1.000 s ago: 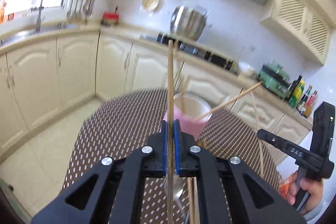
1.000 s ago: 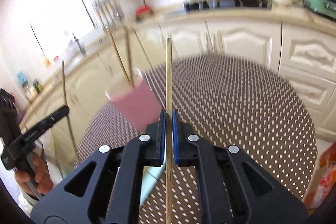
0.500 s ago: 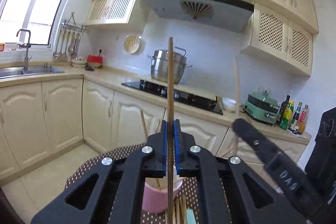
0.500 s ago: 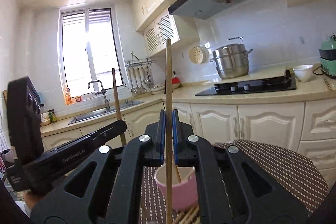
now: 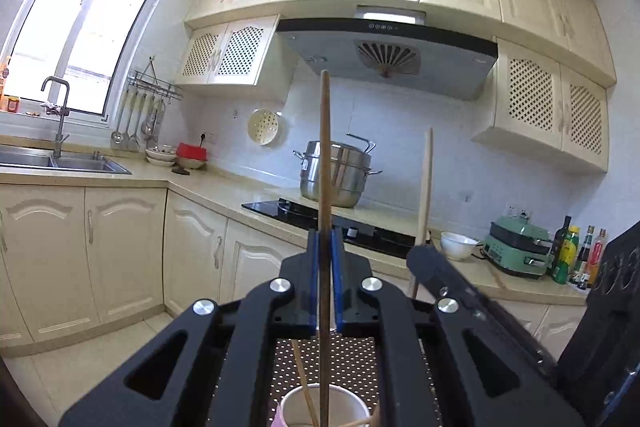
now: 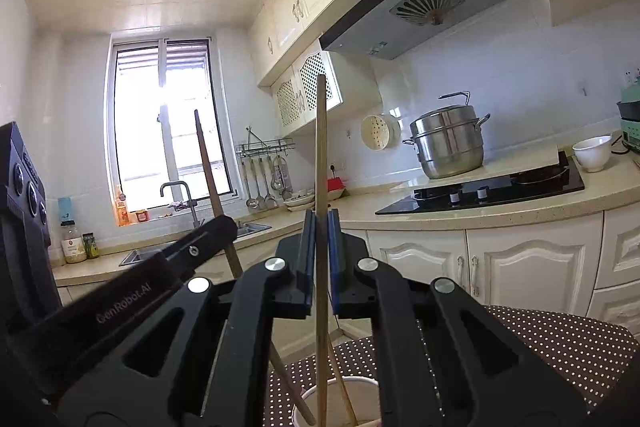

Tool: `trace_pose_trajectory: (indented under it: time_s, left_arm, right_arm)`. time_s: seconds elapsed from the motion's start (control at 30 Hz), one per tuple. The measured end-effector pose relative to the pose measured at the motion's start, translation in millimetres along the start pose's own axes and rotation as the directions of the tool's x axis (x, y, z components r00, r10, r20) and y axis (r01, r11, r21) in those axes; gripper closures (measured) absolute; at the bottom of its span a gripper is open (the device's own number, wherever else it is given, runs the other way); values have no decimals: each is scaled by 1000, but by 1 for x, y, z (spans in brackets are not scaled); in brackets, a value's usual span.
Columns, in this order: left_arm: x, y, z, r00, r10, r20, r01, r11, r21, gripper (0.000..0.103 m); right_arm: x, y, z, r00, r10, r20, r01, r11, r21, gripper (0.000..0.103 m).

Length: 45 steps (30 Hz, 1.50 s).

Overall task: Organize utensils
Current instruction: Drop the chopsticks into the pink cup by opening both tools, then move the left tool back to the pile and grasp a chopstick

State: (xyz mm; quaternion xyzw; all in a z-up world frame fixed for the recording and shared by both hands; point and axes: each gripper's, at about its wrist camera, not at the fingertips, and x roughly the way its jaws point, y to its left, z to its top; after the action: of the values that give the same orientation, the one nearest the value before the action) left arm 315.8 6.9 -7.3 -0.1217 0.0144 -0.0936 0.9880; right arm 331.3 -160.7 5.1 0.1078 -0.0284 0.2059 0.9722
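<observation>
Left gripper (image 5: pixel 325 239): clamped on a dark wooden chopstick (image 5: pixel 325 155) — held upright, lower end reaching down into the cup (image 5: pixel 344 405)
Right gripper (image 6: pixel 320 223): clamped on a paler chopstick (image 6: pixel 321 147), also upright, lower end at the cup's mouth
Cup: pink outside, white inside, on the dotted brown tablecloth (image 6: pixel 560 343) — directly below both grippers, loose chopsticks leaning inside
Grippers together: side by side, each visible in the other's view
Background: steel pot (image 5: pixel 340 175) on the hob
</observation>
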Motion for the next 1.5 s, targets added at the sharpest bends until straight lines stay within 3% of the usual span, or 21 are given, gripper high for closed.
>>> trace_pose_trajectory:
  time_s: [0.53,0.67,1.03,1.5]
  left_arm:
    - [18,24,-28,993,14,-117,-17,999,-29,95]
    - [14,28,-28,992,24,-123,-28,999,-33,77]
    - [-2,35,-19,986,98,-132,-99,995,-2,67]
    - [-23,36,-6,982,97,-164,-98,995,2,56]
  right_arm:
    - [5,0,-18,1000,-27,-10,27,999,-24,96]
    - [2,1,-18,999,-31,-19,30,999,-27,96]
    - [-7,8,-15,999,-42,-34,40,998,-54,96]
    - [-19,18,-6,994,-73,-76,66,994,-86,95]
